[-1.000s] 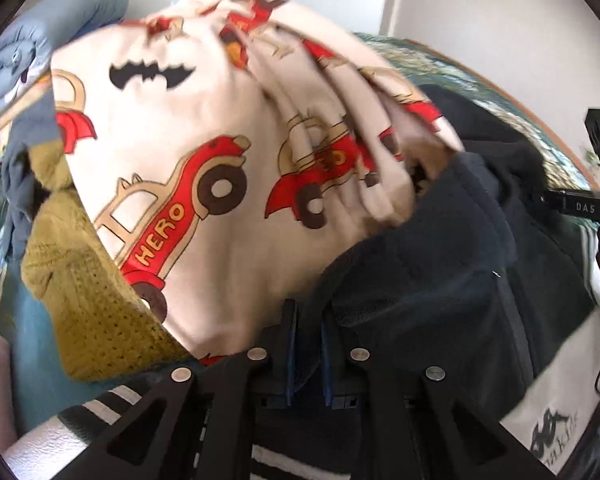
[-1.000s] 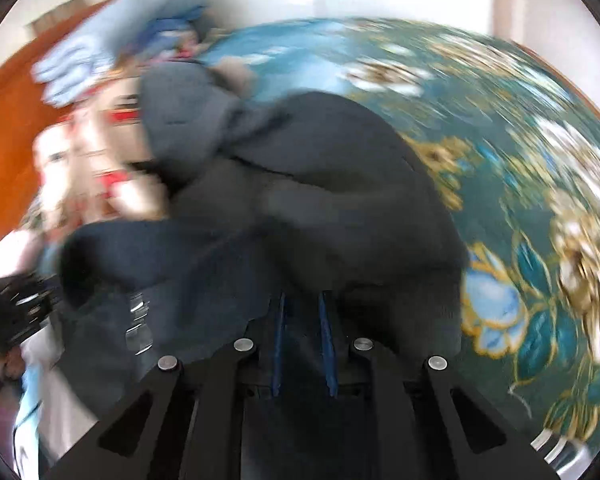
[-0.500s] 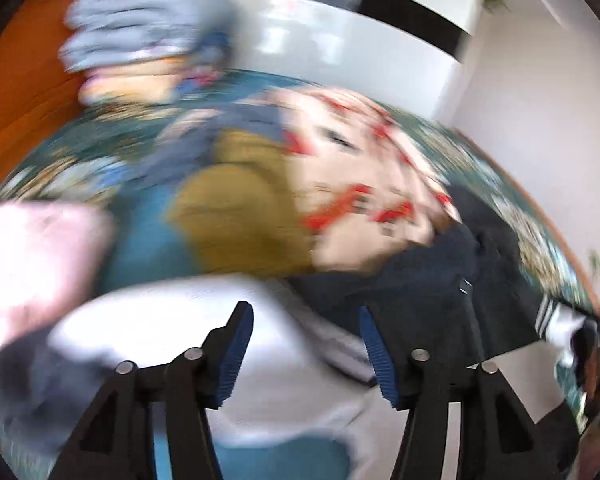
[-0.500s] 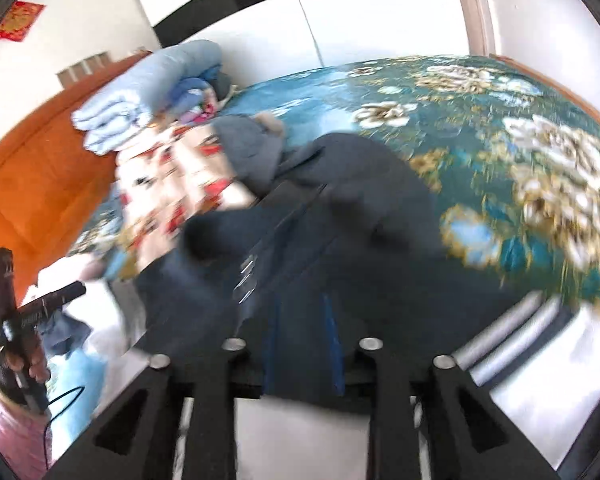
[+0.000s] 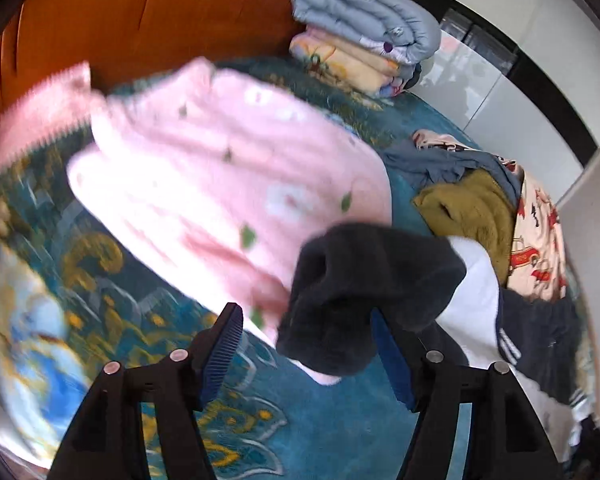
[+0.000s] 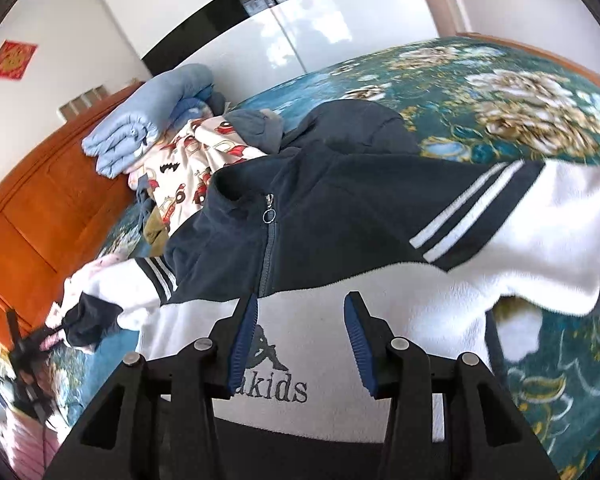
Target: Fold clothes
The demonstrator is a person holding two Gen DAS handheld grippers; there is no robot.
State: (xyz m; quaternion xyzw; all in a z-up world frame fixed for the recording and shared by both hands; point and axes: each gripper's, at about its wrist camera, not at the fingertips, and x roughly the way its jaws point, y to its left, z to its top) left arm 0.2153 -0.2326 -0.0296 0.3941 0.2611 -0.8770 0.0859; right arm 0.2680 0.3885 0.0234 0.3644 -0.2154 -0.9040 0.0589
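Note:
A navy and white zip jacket point(image 6: 340, 208) lies spread on the teal floral bedspread point(image 6: 500, 92), chest logo toward me. My right gripper point(image 6: 300, 344) is open above its white lower front, holding nothing. My left gripper point(image 5: 304, 356) is open; the jacket's dark cuff point(image 5: 364, 288) lies between its fingers, with the white sleeve point(image 5: 476, 292) running off right. I cannot tell if the fingers touch the cuff. The left gripper also shows far left in the right wrist view point(image 6: 40, 340) by that cuff.
A pink garment point(image 5: 228, 184) lies behind the cuff. A pile holds an olive piece point(image 5: 472, 208) and a car-print cloth point(image 5: 536, 240). Folded blue quilts point(image 5: 364, 20) sit by the orange headboard point(image 5: 140, 20).
Both grippers were shut on dark fabric a second ago and are open now. The jacket has been spread flat. The left gripper swung left to the sleeve cuff.

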